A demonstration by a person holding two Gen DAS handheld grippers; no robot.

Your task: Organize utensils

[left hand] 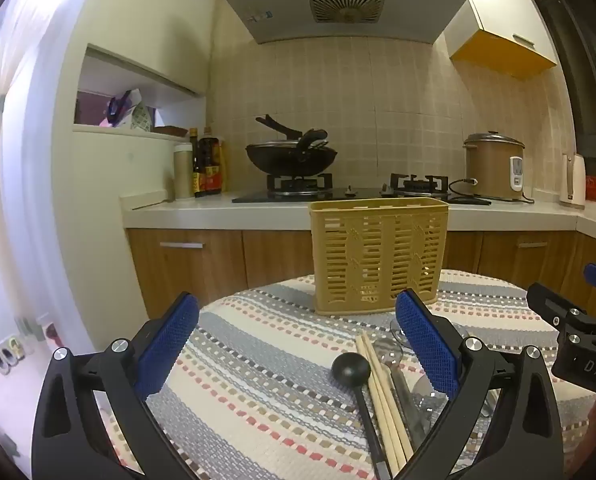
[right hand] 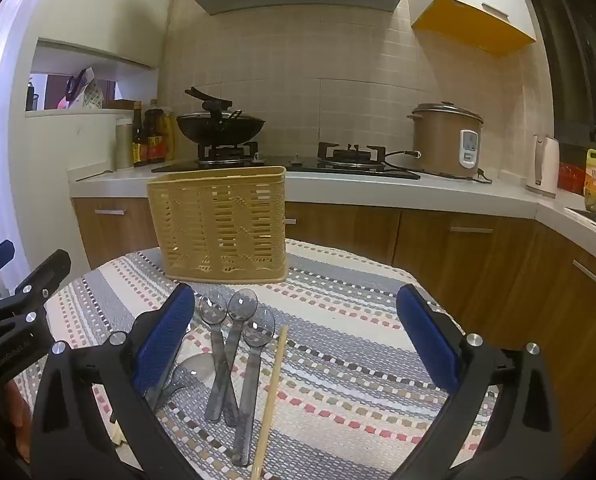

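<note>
A tan slotted utensil basket stands upright at the far side of a small table with a striped woven cloth. On the cloth lie a black ladle, wooden chopsticks and several clear grey plastic spoons. My left gripper is open above the cloth, the ladle and chopsticks between its fingers, untouched. My right gripper is open too, with the spoons and one chopstick lying below its span.
Behind the table runs a kitchen counter with a gas hob, a black wok, sauce bottles and a rice cooker. Wooden cabinet doors sit below. The other gripper shows at the frame edge.
</note>
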